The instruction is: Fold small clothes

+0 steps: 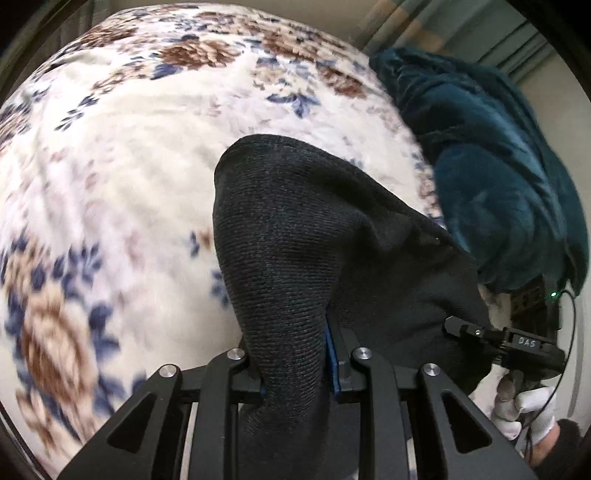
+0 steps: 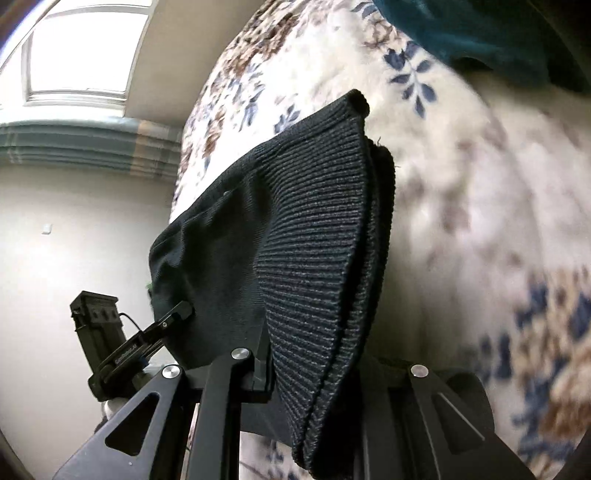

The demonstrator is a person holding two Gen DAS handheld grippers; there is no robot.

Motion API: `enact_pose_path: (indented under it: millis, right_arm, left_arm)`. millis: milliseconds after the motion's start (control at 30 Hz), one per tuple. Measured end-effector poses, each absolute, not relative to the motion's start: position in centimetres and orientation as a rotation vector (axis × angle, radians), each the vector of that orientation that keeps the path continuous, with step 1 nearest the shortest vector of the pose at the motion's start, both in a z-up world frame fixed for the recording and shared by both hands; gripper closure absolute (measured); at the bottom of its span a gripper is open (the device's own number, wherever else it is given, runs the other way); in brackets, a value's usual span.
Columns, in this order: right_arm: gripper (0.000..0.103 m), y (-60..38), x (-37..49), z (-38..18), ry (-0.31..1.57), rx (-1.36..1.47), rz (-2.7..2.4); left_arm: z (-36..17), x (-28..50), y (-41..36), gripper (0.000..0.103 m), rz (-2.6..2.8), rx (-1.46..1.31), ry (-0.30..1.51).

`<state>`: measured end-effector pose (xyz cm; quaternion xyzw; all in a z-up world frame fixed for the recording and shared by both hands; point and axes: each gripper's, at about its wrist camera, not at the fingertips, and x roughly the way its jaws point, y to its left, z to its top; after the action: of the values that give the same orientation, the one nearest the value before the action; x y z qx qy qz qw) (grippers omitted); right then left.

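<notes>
A small dark knitted garment (image 1: 295, 236) hangs lifted above a floral blanket (image 1: 118, 177), stretched between both grippers. My left gripper (image 1: 295, 354) is shut on one end of it; the cloth bunches between the fingers and hides their tips. It also shows in the right wrist view (image 2: 162, 325), at the left. My right gripper (image 2: 314, 369) is shut on the garment's ribbed edge (image 2: 317, 236), which drapes over its fingers. The right gripper also shows in the left wrist view (image 1: 458, 326), at the garment's far right, held by a white-gloved hand (image 1: 517, 406).
A teal plush blanket (image 1: 498, 166) lies bunched at the blanket's right side and appears at the top of the right wrist view (image 2: 480, 33). A striped curtain (image 2: 74, 144), a window (image 2: 85, 48) and a white wall (image 2: 74, 229) stand beyond the bed.
</notes>
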<state>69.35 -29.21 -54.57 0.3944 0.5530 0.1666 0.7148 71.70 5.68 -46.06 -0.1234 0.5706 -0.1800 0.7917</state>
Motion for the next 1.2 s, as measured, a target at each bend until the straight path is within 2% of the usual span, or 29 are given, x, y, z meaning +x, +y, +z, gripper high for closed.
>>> enact_pose_path:
  millis: [167, 300, 367, 400, 433, 467, 500, 533, 567, 733, 900, 1200]
  right_arm:
    - [0.086, -29.3, 71.1, -57.5, 1.249, 0.892, 0.300]
    - [0.083, -28.9, 71.0, -57.5, 1.293, 0.792, 0.228]
    - [0.065, -27.8, 71.1, -56.3, 1.312, 0.643, 0.159]
    - [0.063, -27.4, 70.7, -55.4, 1.315, 0.549, 0.107]
    - [0.057, -26.9, 70.5, -54.8, 1.310, 0.491, 0.074]
    - [0.041, -26.6, 70.1, -54.1, 1.303, 0.438, 0.035]
    - [0.033, -26.2, 69.5, -53.1, 1.291, 0.372, -0.016]
    - [0.015, -25.7, 69.6, -52.5, 1.280, 0.333, -0.044]
    - [0.000, -25.2, 68.9, -51.5, 1.257, 0.267, -0.087]
    - [0.000, -23.2, 66.0, -47.4, 1.192, 0.047, -0.204]
    - [0.000, -21.8, 62.2, -42.4, 1.154, 0.065, -0.203]
    - [0.000, -19.8, 51.3, -28.7, 1.042, 0.077, -0.176]
  left_arm:
    - [-49.0, 73.9, 5.2, 0.079, -0.381, -0.168, 1.283]
    - [-48.9, 73.7, 5.1, 0.074, -0.360, -0.157, 1.292]
    - [-48.1, 73.3, 5.0, 0.067, -0.302, -0.132, 1.285]
    - [-47.7, 72.9, 4.9, 0.064, -0.274, -0.119, 1.272]
    - [-47.2, 72.6, 4.8, 0.057, -0.228, -0.083, 1.259]
    - [-46.5, 71.9, 4.7, 0.046, -0.190, -0.045, 1.239]
    - [-45.8, 71.3, 4.6, 0.037, -0.160, -0.014, 1.213]
    - [-45.3, 70.9, 4.6, 0.022, -0.131, 0.010, 1.197]
    - [-44.6, 70.2, 4.6, 0.019, -0.105, 0.021, 1.184]
    - [-41.3, 66.3, 4.1, 0.017, -0.013, 0.064, 1.130]
    - [-37.0, 61.7, 3.3, 0.017, 0.022, 0.080, 1.091]
    - [-25.0, 51.8, 3.4, 0.017, 0.019, 0.091, 0.992]
